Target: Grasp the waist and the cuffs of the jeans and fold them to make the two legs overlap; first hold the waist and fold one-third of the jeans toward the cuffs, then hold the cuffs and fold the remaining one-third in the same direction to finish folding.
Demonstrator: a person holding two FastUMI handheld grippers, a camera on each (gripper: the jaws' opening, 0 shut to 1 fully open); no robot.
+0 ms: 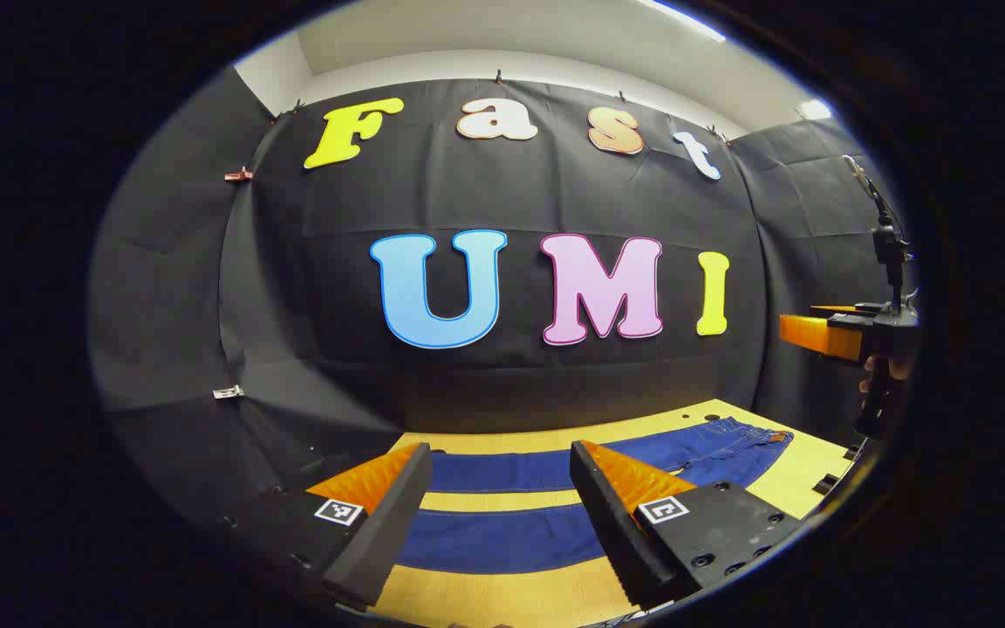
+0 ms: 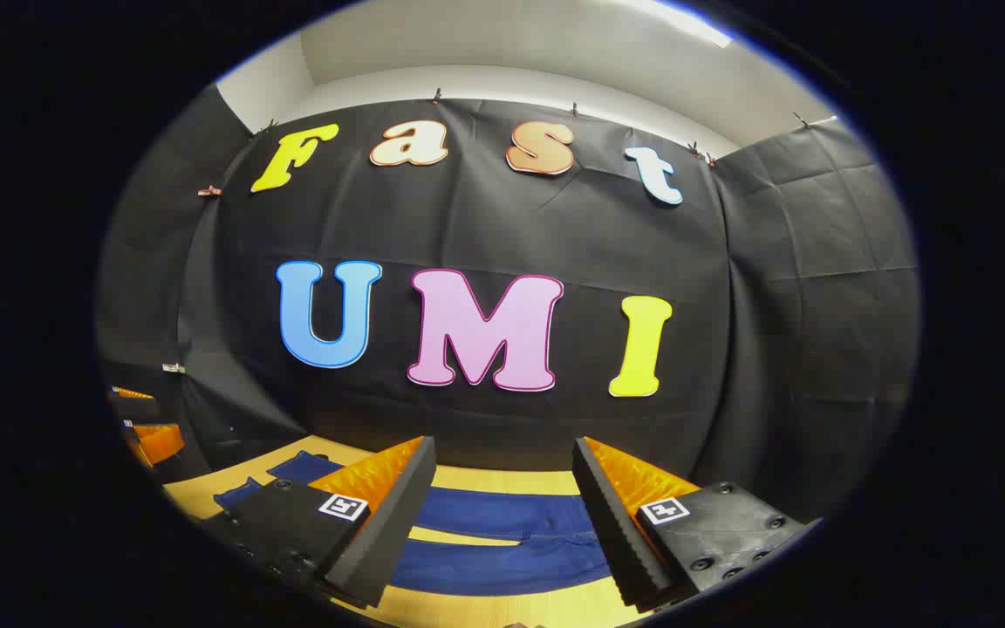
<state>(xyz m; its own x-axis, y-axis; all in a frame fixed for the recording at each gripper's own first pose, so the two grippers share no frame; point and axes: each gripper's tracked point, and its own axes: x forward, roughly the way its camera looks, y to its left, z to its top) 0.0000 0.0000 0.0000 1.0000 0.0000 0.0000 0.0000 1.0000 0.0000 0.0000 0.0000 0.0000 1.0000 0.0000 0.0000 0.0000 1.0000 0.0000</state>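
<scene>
Jeans [image 1: 502, 536] flat on desk [image 1: 502, 597], legs apart. Denim: soft, heavyish, probably grippy. Pinch waist [image 1: 742, 429] and cuffs [image 2: 241, 493] at edges. Left gripper [image 1: 502, 515], right gripper [image 2: 502, 519]: jaws released, empty.

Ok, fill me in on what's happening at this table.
A person holds two grippers above a wooden table where a pair of blue jeans lies flat and unfolded, legs side by side with a strip of table between them. The left gripper and the right gripper both hover open over the legs, gripping nothing. No fold has been made yet.
</scene>
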